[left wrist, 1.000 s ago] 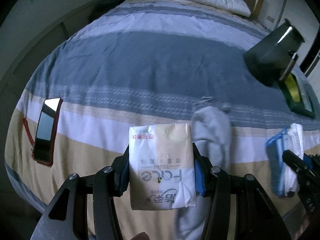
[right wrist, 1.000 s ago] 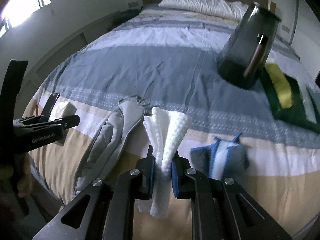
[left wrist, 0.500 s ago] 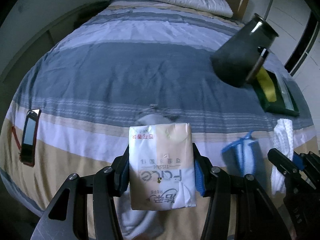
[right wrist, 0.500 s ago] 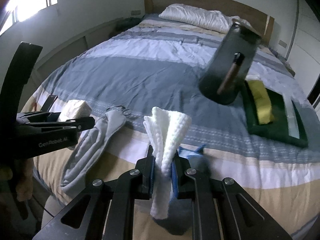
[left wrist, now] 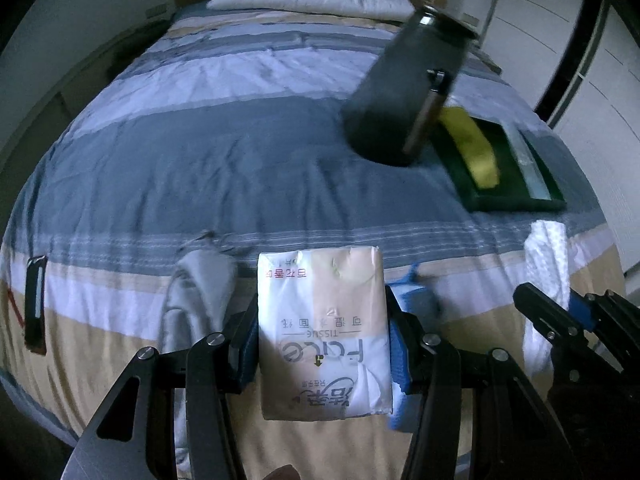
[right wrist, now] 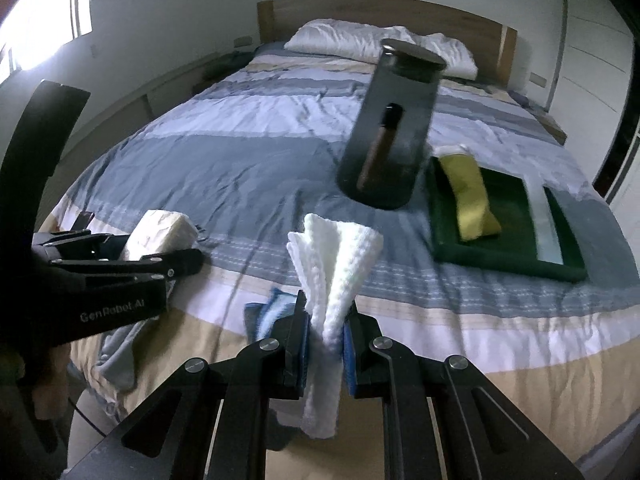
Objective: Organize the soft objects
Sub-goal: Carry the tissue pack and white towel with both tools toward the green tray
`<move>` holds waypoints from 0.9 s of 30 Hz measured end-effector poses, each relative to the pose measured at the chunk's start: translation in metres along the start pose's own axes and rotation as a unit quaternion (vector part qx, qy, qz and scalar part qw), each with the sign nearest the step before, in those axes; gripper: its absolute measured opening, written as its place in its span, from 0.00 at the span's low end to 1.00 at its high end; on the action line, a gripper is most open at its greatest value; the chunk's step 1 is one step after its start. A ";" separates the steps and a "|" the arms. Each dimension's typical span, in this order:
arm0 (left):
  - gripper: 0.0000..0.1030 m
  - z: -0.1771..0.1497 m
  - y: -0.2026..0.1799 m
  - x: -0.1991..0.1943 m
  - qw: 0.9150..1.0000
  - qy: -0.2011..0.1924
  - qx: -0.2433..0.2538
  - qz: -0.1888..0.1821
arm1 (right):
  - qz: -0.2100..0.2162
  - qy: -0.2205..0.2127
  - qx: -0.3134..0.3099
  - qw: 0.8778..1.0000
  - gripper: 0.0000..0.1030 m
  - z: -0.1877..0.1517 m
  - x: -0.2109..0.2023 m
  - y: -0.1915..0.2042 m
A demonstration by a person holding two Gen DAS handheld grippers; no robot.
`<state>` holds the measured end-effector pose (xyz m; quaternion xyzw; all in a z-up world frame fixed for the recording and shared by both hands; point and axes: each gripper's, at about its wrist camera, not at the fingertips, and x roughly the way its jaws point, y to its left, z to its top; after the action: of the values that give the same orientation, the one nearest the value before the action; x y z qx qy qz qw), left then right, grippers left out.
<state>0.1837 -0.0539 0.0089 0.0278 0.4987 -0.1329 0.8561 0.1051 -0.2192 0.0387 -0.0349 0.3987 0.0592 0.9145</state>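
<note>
Clamped from both sides, the tissue pack (left wrist: 323, 332) sits between the jaws of the left gripper (left wrist: 320, 344), lifted above the near edge of the bed (left wrist: 200, 152). Likewise the right gripper (right wrist: 325, 344) pinches the white knitted cloth (right wrist: 334, 272), which fans out above its fingers. Under these, on the bed's tan stripe, lie a grey garment (left wrist: 198, 292) and a blue-and-white cloth (right wrist: 272, 312). Left of the garment, a phone (left wrist: 35, 304) rests on the bed. Farther up the bed on the right, a green tray (right wrist: 508, 256) holds a yellow cloth (right wrist: 468, 196); touching its left side stands a dark jar (right wrist: 392, 128). Farthest away, a white pillow (right wrist: 376, 42) lies against the headboard (right wrist: 360, 10).
</note>
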 end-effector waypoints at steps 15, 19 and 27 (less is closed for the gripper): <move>0.45 0.006 -0.077 0.006 0.998 0.005 0.042 -0.035 | -0.036 -0.004 0.024 0.999 0.13 -0.014 -0.024 -0.047; 0.45 0.007 -0.096 0.008 0.998 0.006 0.055 -0.041 | -0.043 -0.002 0.031 0.999 0.13 -0.018 -0.027 -0.059; 0.45 0.007 -0.137 0.013 0.995 0.007 0.080 -0.055 | -0.063 0.005 0.052 0.997 0.13 -0.028 -0.033 -0.091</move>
<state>0.1605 -0.1899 0.0133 0.0700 0.4936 -0.2192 0.8387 0.0746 -0.3147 0.0450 -0.0129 0.4030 -0.0190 0.9149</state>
